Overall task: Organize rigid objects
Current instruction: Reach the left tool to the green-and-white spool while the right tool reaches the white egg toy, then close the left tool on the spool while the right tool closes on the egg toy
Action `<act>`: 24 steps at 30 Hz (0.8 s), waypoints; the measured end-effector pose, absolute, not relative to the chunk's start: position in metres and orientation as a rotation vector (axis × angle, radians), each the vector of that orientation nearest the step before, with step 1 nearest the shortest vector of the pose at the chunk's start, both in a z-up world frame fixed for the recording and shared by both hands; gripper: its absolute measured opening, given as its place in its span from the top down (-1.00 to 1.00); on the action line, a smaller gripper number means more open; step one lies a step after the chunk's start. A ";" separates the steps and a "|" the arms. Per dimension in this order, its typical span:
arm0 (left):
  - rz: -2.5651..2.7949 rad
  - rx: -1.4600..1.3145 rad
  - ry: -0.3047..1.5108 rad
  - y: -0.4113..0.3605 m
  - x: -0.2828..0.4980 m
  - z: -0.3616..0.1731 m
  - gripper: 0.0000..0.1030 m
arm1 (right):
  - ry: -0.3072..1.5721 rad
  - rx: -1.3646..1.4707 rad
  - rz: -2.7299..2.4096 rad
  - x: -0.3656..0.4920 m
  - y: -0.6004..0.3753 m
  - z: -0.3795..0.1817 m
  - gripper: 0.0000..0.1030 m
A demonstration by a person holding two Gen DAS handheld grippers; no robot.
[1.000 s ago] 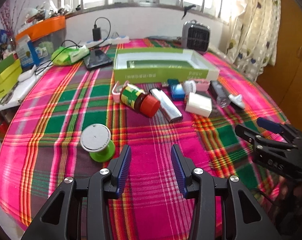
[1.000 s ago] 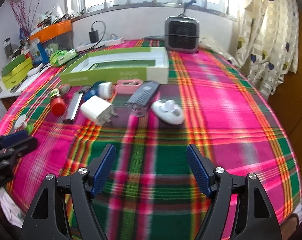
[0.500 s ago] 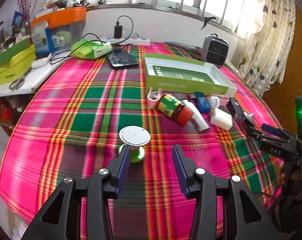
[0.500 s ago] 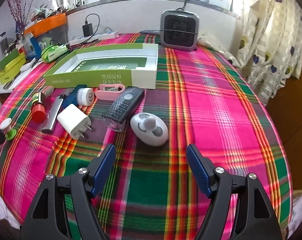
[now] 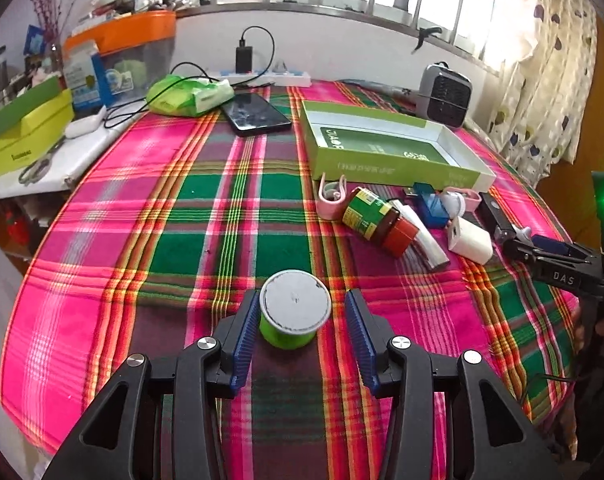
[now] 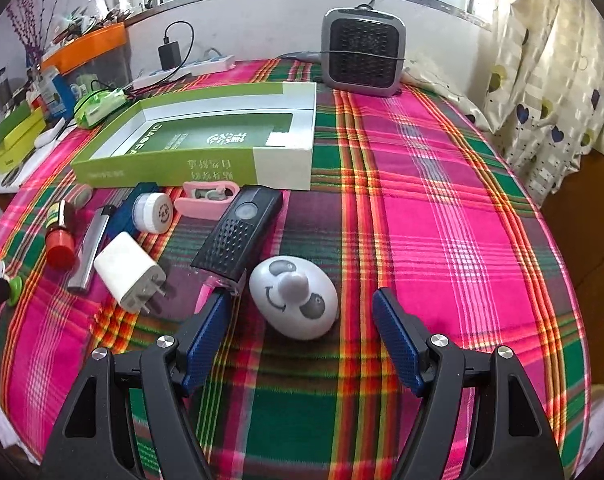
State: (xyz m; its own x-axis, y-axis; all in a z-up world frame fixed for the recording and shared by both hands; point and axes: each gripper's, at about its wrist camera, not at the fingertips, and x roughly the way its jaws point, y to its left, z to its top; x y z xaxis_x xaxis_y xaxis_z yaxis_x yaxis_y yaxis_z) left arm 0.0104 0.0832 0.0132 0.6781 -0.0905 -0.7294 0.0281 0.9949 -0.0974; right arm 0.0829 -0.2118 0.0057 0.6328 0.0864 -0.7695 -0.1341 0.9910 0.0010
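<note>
The green spool [image 5: 289, 320] with its grey-white flat top stands upright on the plaid tabletop [image 5: 205, 208], well apart from the other clutter and right between the blue pads of my left tool [image 5: 299, 332], whose jaws are spread and not yet closed on it; the left pad looks to be touching or nearly touching its rim. I judge it light and stiff, smooth plastic that could slip or tip, so I would pinch it across the green body under the wide top flange. My right tool [image 6: 304, 340] is also released, jaws wide on either side of a white egg-shaped gadget with a smiley face [image 6: 293, 298]. That one looks hard, glossy and rounded, so it may squirt out unless I take it across its widest middle. Just beside it lies a black perforated remote-like device [image 6: 239, 238], then a white plug charger [image 6: 129, 272], a silver lighter-like bar [image 6: 91, 250] and a red-capped bottle [image 5: 378, 224] on its side. Behind them sits the open green box [image 6: 205, 160], the likely destination.
</note>
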 end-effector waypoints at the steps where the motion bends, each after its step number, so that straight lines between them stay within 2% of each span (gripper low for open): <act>1: -0.064 -0.082 0.825 0.083 0.012 0.012 0.17 | 0.877 -0.059 0.125 0.084 -0.212 0.006 -0.42; 7: -0.065 -0.090 0.853 0.084 0.020 0.005 0.17 | 0.878 -0.052 0.127 0.086 -0.214 0.006 -0.40; 12: -0.066 -0.121 0.858 0.088 0.022 0.002 0.17 | 0.867 -0.032 0.107 0.085 -0.219 0.007 -0.09; 16: -0.059 -0.118 0.861 0.087 0.023 0.003 0.19 | 0.862 -0.031 0.102 0.084 -0.221 0.008 0.03; 18: -0.057 -0.124 0.860 0.088 0.024 0.003 0.29 | 0.860 -0.032 0.103 0.083 -0.221 0.008 0.19; 24: -0.058 -0.137 0.854 0.090 0.025 0.004 0.37 | 0.858 -0.029 0.105 0.081 -0.222 0.008 0.19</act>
